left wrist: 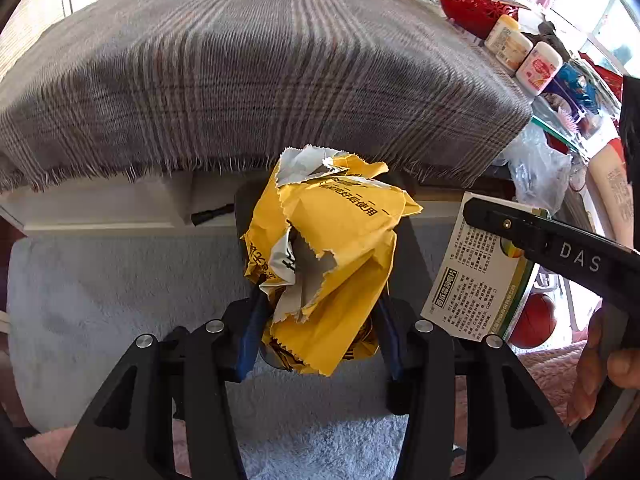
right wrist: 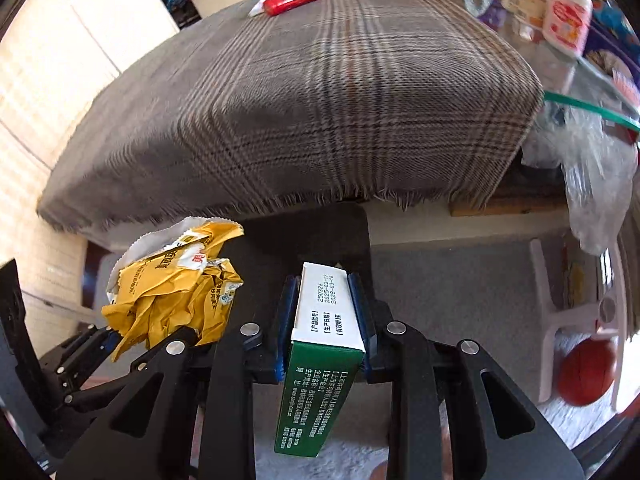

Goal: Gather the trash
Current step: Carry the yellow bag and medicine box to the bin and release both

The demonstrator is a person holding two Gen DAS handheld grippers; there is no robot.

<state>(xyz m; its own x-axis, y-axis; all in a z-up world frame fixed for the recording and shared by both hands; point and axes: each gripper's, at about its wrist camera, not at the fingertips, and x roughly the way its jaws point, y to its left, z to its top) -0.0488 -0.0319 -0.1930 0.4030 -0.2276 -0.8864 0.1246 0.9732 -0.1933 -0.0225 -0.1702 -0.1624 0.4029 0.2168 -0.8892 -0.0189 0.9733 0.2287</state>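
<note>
- Carrying 2 pieces of trash off the surface's [left wrist: 240,72] near edge so both go in 1 trip.
- My left tongs [left wrist: 316,304] clamp the crumpled yellow wrapper [left wrist: 332,248].
- My right tongs [right wrist: 325,320] pinch the green-and-white box [right wrist: 320,360] narrowly.

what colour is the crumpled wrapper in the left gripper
Yellow with a white inside; clearest in the left wrist view.

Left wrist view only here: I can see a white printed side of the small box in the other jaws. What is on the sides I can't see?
Observer: The white and green cardboard box has a narrow white face with printed dates and a dark green face.
Operator: Is it gripped firmly?
Observer: Yes, the right gripper has its blue pads pressed on both sides.
Operator: And my crumpled yellow paper wrapper?
Observer: The wrapper hangs over a black bin.
</note>
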